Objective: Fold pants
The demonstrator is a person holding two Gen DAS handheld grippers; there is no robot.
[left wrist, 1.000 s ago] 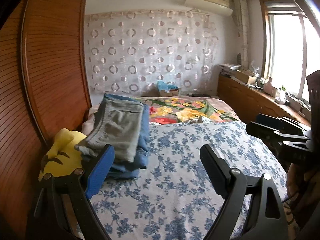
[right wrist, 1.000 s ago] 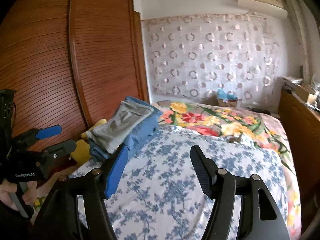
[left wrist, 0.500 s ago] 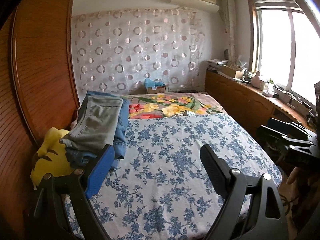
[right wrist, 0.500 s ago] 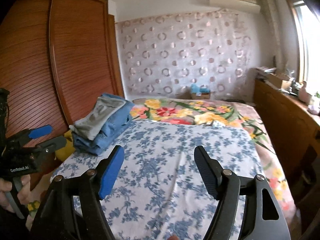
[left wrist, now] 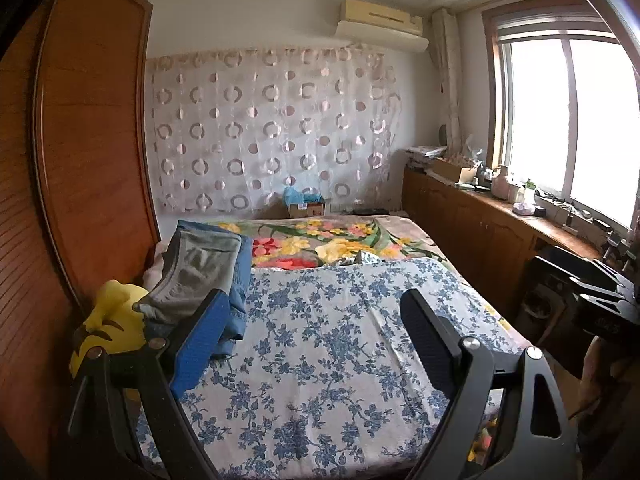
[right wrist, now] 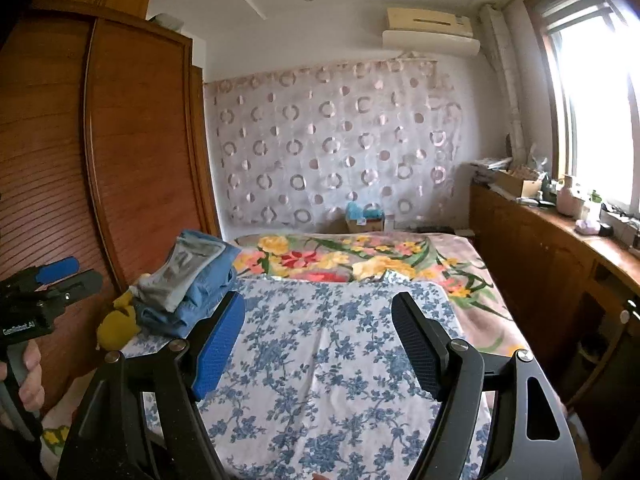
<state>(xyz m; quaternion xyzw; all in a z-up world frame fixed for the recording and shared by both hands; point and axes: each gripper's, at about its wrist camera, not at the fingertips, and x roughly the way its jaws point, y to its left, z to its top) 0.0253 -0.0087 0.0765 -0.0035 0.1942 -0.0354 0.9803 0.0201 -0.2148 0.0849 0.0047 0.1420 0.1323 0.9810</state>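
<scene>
**Both grippers held apart above the bed, folded pants stacked at the far left**

Much of the stack of folded pants (left wrist: 204, 276) is masked in the left wrist view by the blue pad of the left gripper (left wrist: 308, 344); only a grey pair on top and blue denim beneath can be made out, and the number of garments cannot be told. The yellow plush toy (left wrist: 116, 320) just left of the stack is partly covered, and its shape is perhaps that of a cartoon figure. The objects on the wooden windowsill counter (right wrist: 560, 248) to the right are too small to be identified.

The left gripper's fingers are spread wide, nothing is held between them, and nothing is touched. The right gripper (right wrist: 320, 340) is likewise spread wide and empty, held above the blue-and-white floral bedsheet (right wrist: 320, 380). The pants stack is seen ahead and to the left of both grippers, against the brown louvred wardrobe (right wrist: 120, 160). Beyond the sheet, a bright flower-print blanket (right wrist: 360, 260) is laid.
</scene>
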